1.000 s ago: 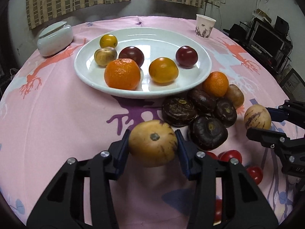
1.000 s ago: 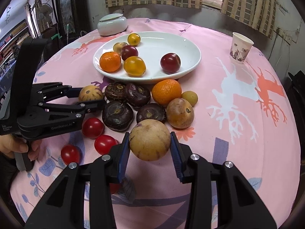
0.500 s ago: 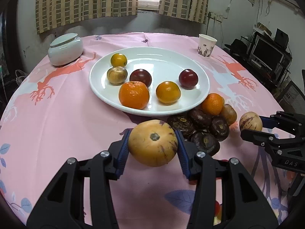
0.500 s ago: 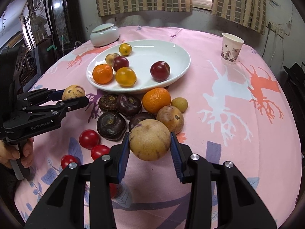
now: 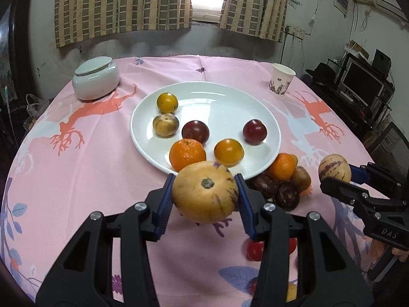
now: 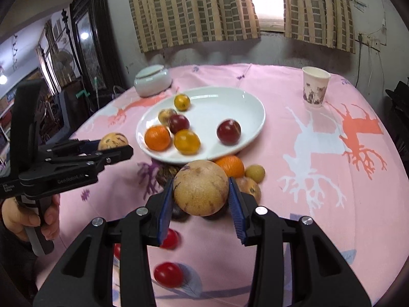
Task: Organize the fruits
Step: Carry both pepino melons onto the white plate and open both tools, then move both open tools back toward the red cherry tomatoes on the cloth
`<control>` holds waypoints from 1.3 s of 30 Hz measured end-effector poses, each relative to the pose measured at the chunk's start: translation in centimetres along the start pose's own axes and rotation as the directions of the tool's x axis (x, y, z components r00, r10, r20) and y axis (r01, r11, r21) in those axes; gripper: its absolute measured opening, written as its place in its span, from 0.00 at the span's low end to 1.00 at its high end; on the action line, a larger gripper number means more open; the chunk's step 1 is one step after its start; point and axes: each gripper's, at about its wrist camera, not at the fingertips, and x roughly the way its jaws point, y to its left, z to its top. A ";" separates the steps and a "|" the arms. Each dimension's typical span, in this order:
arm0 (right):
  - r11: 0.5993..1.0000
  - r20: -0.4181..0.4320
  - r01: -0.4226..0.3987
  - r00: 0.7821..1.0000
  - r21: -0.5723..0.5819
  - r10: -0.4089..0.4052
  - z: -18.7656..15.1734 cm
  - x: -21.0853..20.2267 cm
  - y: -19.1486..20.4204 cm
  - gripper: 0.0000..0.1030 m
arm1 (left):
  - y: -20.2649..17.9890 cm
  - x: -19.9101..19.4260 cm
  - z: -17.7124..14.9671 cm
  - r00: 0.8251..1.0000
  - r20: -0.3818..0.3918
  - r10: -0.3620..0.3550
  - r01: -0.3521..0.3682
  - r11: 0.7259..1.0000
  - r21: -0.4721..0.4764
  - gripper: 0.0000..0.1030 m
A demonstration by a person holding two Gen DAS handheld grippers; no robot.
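My left gripper is shut on a tan melon with purple streaks, held above the cloth in front of the white plate. My right gripper is shut on a second tan melon, also lifted. Each gripper shows in the other's view: the right with its melon, the left with its melon. The plate holds several fruits: an orange, yellow and dark red ones. Dark fruits and an orange lie by the plate's near rim.
A lidded white jar stands at the far left and a paper cup at the far right of the pink tablecloth. Red cherry tomatoes lie on the near cloth. Shelves and a monitor stand beyond the table's right edge.
Both grippers have risen and drawn back from the table with their melons still held. The plate and fruit pile now look farther off and lower.
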 end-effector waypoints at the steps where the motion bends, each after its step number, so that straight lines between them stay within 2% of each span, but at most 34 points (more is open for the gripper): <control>1: 1.000 0.003 0.001 1.000 -0.007 -0.001 0.6 0.2 0.2 0.40 | 0.2 0.1 0.6 1.000 0.006 -0.003 0.003 1.000 -0.015 0.46; 6: 1.000 -0.019 0.005 1.000 -0.023 -0.006 3.8 3.3 0.4 0.40 | 0.9 2.2 3.5 1.000 -0.007 0.003 -0.004 0.998 -0.068 0.46; 11: 0.999 -0.054 0.039 0.998 -0.009 -0.039 6.1 7.4 -0.1 0.40 | 1.5 4.5 5.4 0.999 -0.029 0.028 -0.030 0.996 -0.083 0.46; 18: 0.998 -0.093 0.064 0.994 0.006 -0.064 7.4 11.5 0.0 0.41 | 2.8 7.7 6.5 0.996 -0.069 0.052 -0.060 0.990 -0.125 0.46; 20: 0.996 -0.082 0.085 0.993 0.010 -0.084 7.6 12.0 -0.3 0.43 | 3.3 8.0 6.6 0.995 -0.068 0.070 -0.080 0.985 -0.151 0.52; 21: 0.994 -0.067 0.104 0.992 0.019 -0.103 7.8 11.8 -0.5 0.53 | 3.6 7.7 6.7 0.993 -0.054 0.103 -0.111 0.980 -0.164 0.62; 22: 0.992 -0.041 0.121 0.992 0.033 -0.120 7.9 11.3 -0.8 0.67 | 3.8 7.0 6.8 0.992 -0.027 0.125 -0.128 0.977 -0.171 0.72; 23: 0.992 0.003 0.118 0.993 0.051 -0.118 7.9 10.3 -1.2 0.68 | 4.0 5.9 6.9 0.990 0.021 0.139 -0.134 0.975 -0.178 0.77; 24: 0.993 0.027 0.104 0.994 0.059 -0.106 8.0 9.6 -1.5 0.68 | 4.1 4.9 7.1 0.987 0.066 0.148 -0.133 0.974 -0.185 0.84; 25: 0.993 0.031 0.097 0.995 0.061 -0.099 8.0 9.1 -1.8 0.68 | 4.2 4.0 7.0 0.983 0.100 0.155 -0.134 0.973 -0.189 0.87; 27: 0.993 0.026 0.086 0.996 0.082 -0.088 7.9 8.1 -2.4 0.68 | 4.2 2.8 7.2 0.980 0.119 0.163 -0.138 0.971 -0.193 0.87; 31: 0.992 0.000 0.059 0.998 0.113 -0.059 6.6 6.3 -3.3 0.68 | 4.1 0.8 6.4 0.984 0.128 0.125 -0.097 0.974 -0.205 0.91; 39: 0.984 0.002 0.068 0.998 0.165 -0.070 2.6 1.6 -4.8 0.71 | 1.5 -0.5 2.2 0.995 0.064 0.072 -0.062 0.987 -0.146 0.93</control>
